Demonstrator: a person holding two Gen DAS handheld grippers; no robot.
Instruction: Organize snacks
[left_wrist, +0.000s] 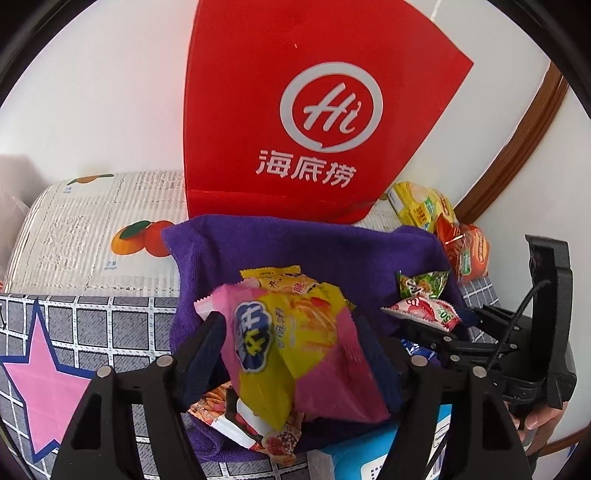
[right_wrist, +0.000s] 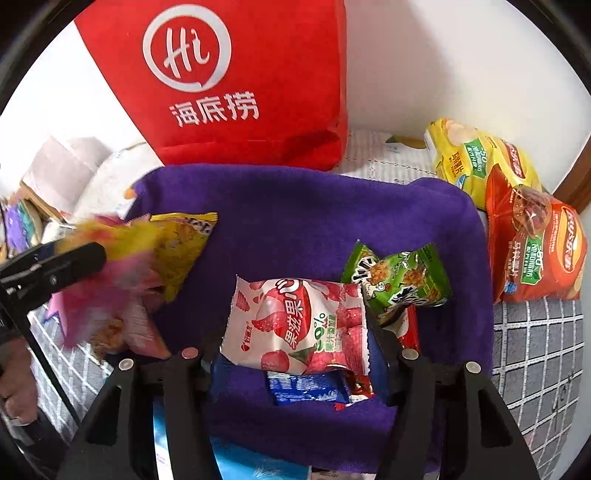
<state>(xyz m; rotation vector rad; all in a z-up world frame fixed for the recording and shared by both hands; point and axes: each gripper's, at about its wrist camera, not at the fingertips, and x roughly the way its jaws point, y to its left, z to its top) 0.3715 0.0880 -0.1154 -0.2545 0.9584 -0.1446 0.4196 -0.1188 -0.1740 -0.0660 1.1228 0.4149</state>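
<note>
Both tongs hang over the purple towel (right_wrist: 295, 206), pointing steeply down. The towel lies on a grid-patterned bedcover (left_wrist: 110, 325); a red Haidilao bag (left_wrist: 295, 110) stands behind it against the wall.

Left tongs (left_wrist: 291, 354): the pink-and-yellow snack packet (left_wrist: 295, 350) sits between the fingers, long axis running roughly along the pointing line, tilted a little toward the far left. The left finger (left_wrist: 201, 354) stands just beside the packet's edge; the right finger is mostly hidden behind it. Jaws look parted and loose rather than pinching, though contact on the hidden side cannot be told. More packets lie under it on the towel.

Right tongs (right_wrist: 295, 343): the strawberry gummy packet (right_wrist: 299, 325) lies flat between the fingers, long axis across the jaw gap, its side edges close to both fingers. Jaws apart, no clear squeeze visible. The green seaweed-snack packet (right_wrist: 399, 277) overlaps its far right corner; a blue packet (right_wrist: 306, 387) lies under its near edge.

Off the towel, right side: yellow chip bag (right_wrist: 476, 158) and orange chip bag (right_wrist: 535, 251), nearer the right hand.

Judgement: each packet lies dead ahead of its own tongs, so either move needs closing only, no reach.
</note>
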